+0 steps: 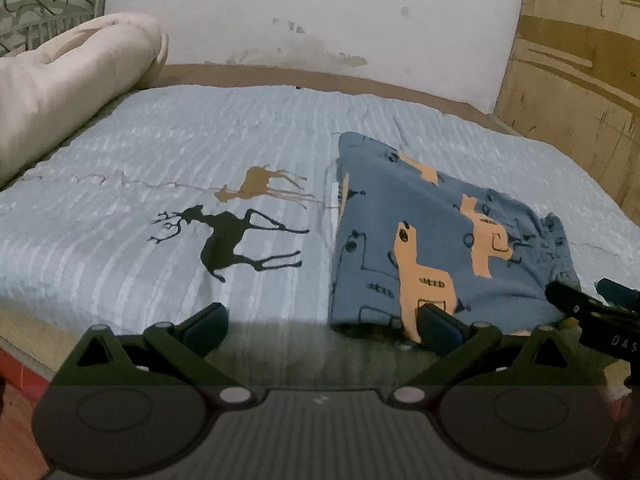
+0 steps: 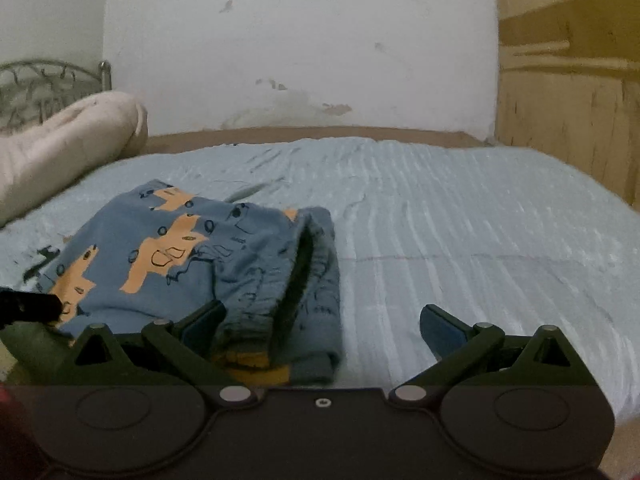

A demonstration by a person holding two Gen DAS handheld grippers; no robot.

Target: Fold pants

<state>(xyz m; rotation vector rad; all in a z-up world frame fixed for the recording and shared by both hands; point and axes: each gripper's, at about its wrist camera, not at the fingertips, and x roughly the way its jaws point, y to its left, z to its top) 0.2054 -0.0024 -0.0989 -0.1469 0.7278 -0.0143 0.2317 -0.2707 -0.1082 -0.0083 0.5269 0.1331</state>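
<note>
Blue pants [image 1: 432,236] printed with orange animal shapes lie folded into a compact bundle on the light blue bedspread [image 1: 160,144]. My left gripper [image 1: 322,326] is open at the bundle's near left corner, its right finger against the near edge of the cloth. In the right wrist view the pants [image 2: 192,256] show their gathered waistband opening at the near right. My right gripper [image 2: 322,326] is open there, its left finger resting on the waistband and its right finger over bare bedspread [image 2: 480,240]. Neither gripper holds any cloth.
A rolled cream quilt [image 1: 68,80] lies along the bed's left side, before a metal headboard [image 1: 44,12]. Deer prints [image 1: 228,240] mark the bedspread. A white stained wall [image 1: 320,20] stands behind the bed and wooden panels [image 1: 576,80] to the right.
</note>
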